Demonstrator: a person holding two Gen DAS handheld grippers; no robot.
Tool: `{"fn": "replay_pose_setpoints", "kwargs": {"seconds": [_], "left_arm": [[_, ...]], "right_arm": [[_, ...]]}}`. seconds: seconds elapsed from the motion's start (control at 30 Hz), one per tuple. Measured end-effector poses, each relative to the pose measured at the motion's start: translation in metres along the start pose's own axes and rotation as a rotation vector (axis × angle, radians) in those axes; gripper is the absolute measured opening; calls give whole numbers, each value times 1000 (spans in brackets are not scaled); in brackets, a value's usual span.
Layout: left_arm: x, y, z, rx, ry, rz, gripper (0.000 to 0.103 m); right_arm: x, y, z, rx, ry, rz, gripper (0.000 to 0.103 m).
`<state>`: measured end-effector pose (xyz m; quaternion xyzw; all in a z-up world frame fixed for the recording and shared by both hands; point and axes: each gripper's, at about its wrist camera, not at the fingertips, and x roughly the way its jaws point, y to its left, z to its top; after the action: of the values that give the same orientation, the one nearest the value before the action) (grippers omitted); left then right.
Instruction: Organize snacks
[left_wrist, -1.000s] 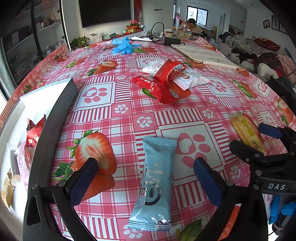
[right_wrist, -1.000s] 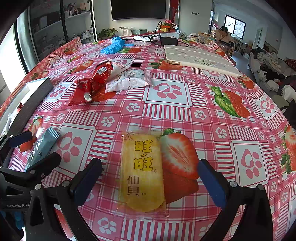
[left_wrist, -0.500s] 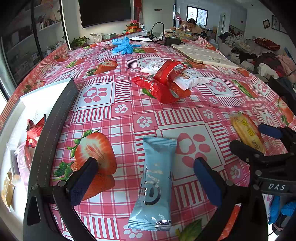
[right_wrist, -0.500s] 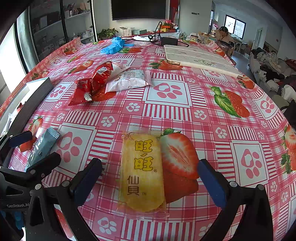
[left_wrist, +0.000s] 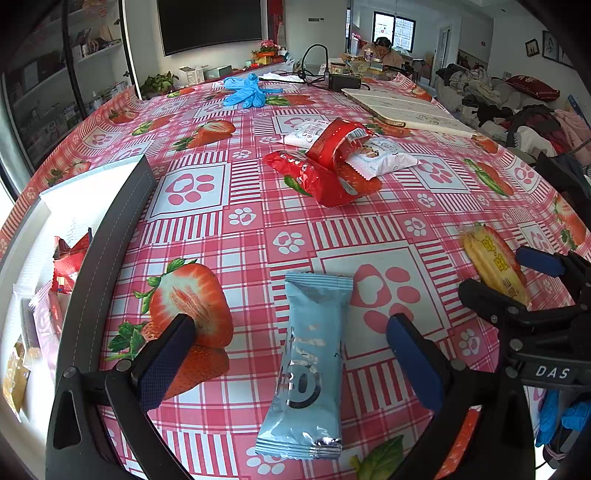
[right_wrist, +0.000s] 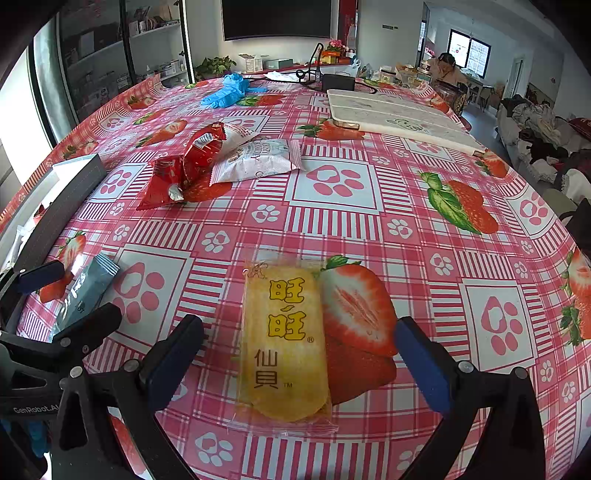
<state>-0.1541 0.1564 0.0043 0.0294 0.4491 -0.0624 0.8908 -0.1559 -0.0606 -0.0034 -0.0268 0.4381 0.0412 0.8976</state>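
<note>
Nothing moved; both grippers' fingers (left_wrist: 168, 360) spread wide, empty.

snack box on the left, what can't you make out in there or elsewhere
- Left wrist view: the snack box is cut by the frame edge; its contents are glare-washed.
- Right wrist view: the blue packet is partly behind the left gripper.
- White packets: print too small, red packets overlap them.

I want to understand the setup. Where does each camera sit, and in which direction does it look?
Left wrist: on the left gripper, looking forward over the blue packet between its open fingers; the right gripper shows at right.
Right wrist: on the right gripper, looking forward over the yellow cracker packet; the left gripper shows at left.
Shared: both packets, red and white snacks, blue gloves.
</note>
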Motion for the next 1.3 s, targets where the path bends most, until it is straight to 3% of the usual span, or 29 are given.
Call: {"fn": "replay_pose_setpoints", "kwargs": {"seconds": [1.07,1.2,1.3], "left_arm": [[-1,-1,0,10,26,-4,103],[-5,-10,2,73,124,-30,103],[-7,-20,4,123,186,-17,101]], "right_arm": [[1,-1,5,-31,32,22,103],[8,-1,17,-50,130,33,103],[16,-1,32,-63,253,40,103]]}}
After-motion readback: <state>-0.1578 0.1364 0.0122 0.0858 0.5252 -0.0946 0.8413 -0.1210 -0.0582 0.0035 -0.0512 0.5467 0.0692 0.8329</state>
